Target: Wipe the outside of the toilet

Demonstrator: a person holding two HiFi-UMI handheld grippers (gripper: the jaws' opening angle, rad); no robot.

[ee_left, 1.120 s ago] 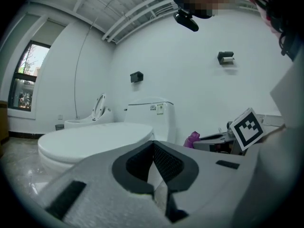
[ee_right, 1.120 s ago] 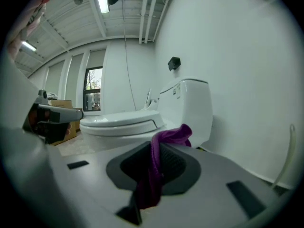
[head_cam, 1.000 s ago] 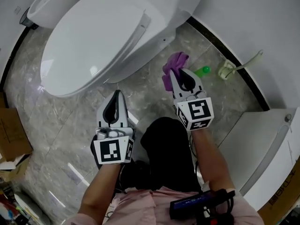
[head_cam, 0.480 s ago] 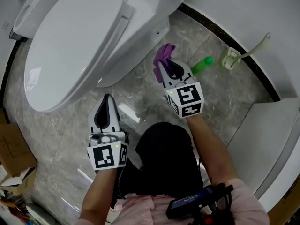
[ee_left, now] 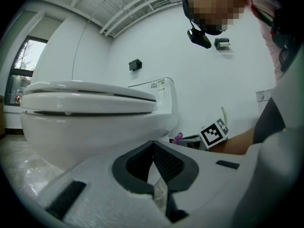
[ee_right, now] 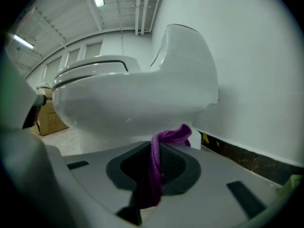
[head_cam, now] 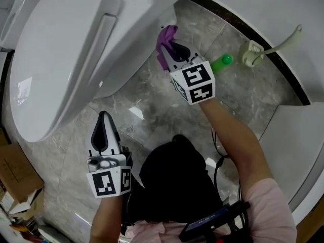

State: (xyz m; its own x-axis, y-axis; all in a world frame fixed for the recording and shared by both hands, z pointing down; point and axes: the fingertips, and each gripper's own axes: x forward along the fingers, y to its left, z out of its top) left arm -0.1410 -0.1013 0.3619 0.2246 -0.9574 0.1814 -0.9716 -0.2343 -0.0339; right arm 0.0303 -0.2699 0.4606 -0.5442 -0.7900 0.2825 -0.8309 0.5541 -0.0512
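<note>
Purple cloth [head_cam: 166,36] pinched between the jaws of the right gripper [head_cam: 167,52], upper centre of the head view, its free end at the outer side wall of the white toilet [head_cam: 66,59], below the closed lid; contact cannot be confirmed. Left gripper [head_cam: 103,116], lower left, jaws pressed together on nothing, over the grey marble floor [head_cam: 152,100]. Green bottle [head_cam: 221,62] and toilet brush holder [head_cam: 251,52] at upper right by the wall.
</note>
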